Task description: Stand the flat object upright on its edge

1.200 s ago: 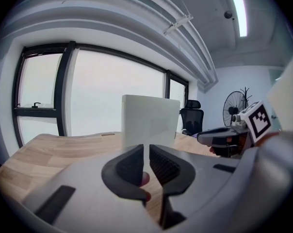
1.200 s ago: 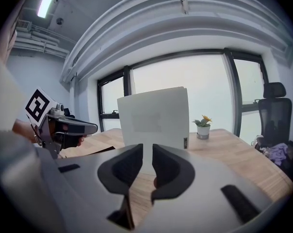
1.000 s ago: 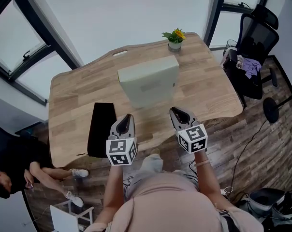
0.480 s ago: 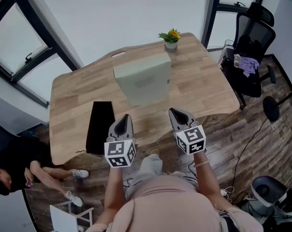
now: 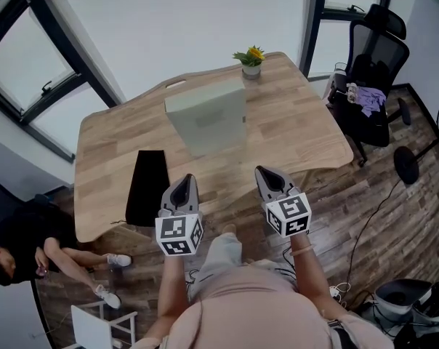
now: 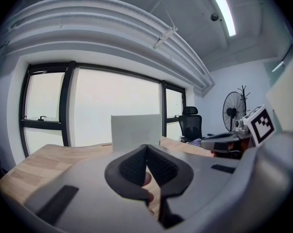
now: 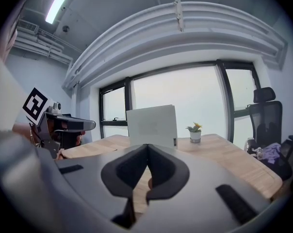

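- Your left hand-held gripper (image 5: 184,181) is clenched, its jaws pressed together with nothing between them.
- Your right hand-held gripper (image 5: 267,173) is clenched too, and it holds nothing.
- You hold both hand-held grippers side by side, apart from each other, at the near edge of the worktop (image 5: 107,147), pointing across it.
- The pale flat board (image 5: 207,118) stands upright on its edge on the worktop, straight ahead of the two hand-held grippers and well apart from both.
- A black mat (image 5: 148,187) lies flat on the worktop, just ahead of your left hand-held gripper and to its left.
- A small potted plant (image 5: 251,58) sits beyond the board, ahead of your right hand-held gripper, near the far edge of the worktop.
- An office chair (image 5: 376,57) stands on the floor, off to the right of your right hand-held gripper.
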A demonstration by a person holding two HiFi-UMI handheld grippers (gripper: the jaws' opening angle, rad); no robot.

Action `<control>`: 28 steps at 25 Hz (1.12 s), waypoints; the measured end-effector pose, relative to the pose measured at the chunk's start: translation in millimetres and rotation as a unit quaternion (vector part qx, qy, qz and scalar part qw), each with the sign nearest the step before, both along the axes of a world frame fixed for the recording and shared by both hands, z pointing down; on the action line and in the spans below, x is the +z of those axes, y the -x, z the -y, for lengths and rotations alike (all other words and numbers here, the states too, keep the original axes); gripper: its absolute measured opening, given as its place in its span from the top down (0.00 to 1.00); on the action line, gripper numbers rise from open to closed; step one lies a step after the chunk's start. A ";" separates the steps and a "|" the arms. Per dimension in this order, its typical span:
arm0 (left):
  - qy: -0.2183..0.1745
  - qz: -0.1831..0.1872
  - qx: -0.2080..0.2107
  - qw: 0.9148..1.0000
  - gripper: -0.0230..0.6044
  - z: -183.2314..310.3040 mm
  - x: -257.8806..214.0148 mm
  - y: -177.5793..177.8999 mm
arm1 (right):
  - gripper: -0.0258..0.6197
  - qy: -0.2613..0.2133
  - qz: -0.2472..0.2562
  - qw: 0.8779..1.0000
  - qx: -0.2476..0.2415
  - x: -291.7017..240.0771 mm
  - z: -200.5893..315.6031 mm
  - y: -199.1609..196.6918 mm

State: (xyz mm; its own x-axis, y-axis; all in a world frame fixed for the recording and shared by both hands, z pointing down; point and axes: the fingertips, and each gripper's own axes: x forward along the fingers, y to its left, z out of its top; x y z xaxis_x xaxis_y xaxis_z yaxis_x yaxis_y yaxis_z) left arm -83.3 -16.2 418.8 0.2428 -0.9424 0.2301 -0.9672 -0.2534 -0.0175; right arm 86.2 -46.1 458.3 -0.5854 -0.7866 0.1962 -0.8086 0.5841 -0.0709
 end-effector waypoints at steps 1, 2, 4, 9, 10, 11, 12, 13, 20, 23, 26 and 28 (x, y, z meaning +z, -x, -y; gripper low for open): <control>-0.002 0.000 0.001 1.000 0.95 -3.7 -2.3 -3.1 | 0.96 -0.002 0.003 1.000 0.000 -2.6 -3.2 -2.4; -0.004 -0.001 0.001 1.000 0.95 -7.2 -4.7 -6.0 | 0.96 -0.004 0.005 1.000 -0.001 -5.2 -6.5 -4.7; -0.009 -0.005 0.000 1.000 0.95 -14.0 -9.7 -11.0 | 0.96 -0.010 0.007 1.000 -0.002 -10.9 -13.0 -9.4; -0.023 -0.006 -0.002 1.000 0.95 -32.9 -23.4 -20.7 | 0.96 -0.034 0.012 0.999 -0.004 -29.1 -29.3 -19.0; -0.026 -0.006 -0.002 1.000 0.95 -37.5 -25.6 -22.1 | 0.96 -0.039 0.014 0.999 -0.004 -32.9 -33.2 -20.1; -0.027 -0.005 -0.003 1.000 0.95 -42.4 -27.5 -23.1 | 0.96 -0.043 0.016 0.999 -0.004 -36.3 -37.3 -20.8; -0.029 -0.004 -0.004 1.000 0.95 -47.0 -29.6 -23.7 | 0.96 -0.047 0.017 0.999 -0.004 -39.5 -41.2 -20.9; -0.031 -0.004 -0.006 1.000 0.95 -51.3 -31.7 -24.0 | 0.96 -0.050 0.017 0.999 -0.005 -42.5 -44.8 -20.6; -0.033 -0.004 -0.020 0.999 0.95 -79.8 -42.6 -24.1 | 0.96 -0.072 0.011 0.997 -0.014 -59.1 -66.0 -17.7; -0.034 -0.008 -0.021 0.999 0.95 -89.3 -47.4 -25.0 | 0.96 -0.077 0.012 0.997 -0.017 -66.4 -72.6 -15.6; -0.036 -0.009 -0.018 0.999 0.95 -91.8 -52.5 -25.1 | 0.96 -0.081 0.013 0.997 -0.015 -74.4 -74.6 -13.2; -0.037 -0.014 -0.016 0.999 0.95 -92.0 -55.8 -24.2 | 0.96 -0.083 0.015 0.996 -0.011 -79.1 -75.9 -11.6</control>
State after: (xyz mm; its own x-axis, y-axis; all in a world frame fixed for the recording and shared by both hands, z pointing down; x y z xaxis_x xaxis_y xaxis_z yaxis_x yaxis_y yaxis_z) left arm -59.2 75.8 362.9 0.2174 -0.9642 0.1521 -0.9752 -0.2211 -0.0078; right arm 97.8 29.8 379.2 -0.6057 -0.7943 0.0469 -0.7951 0.6065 0.0048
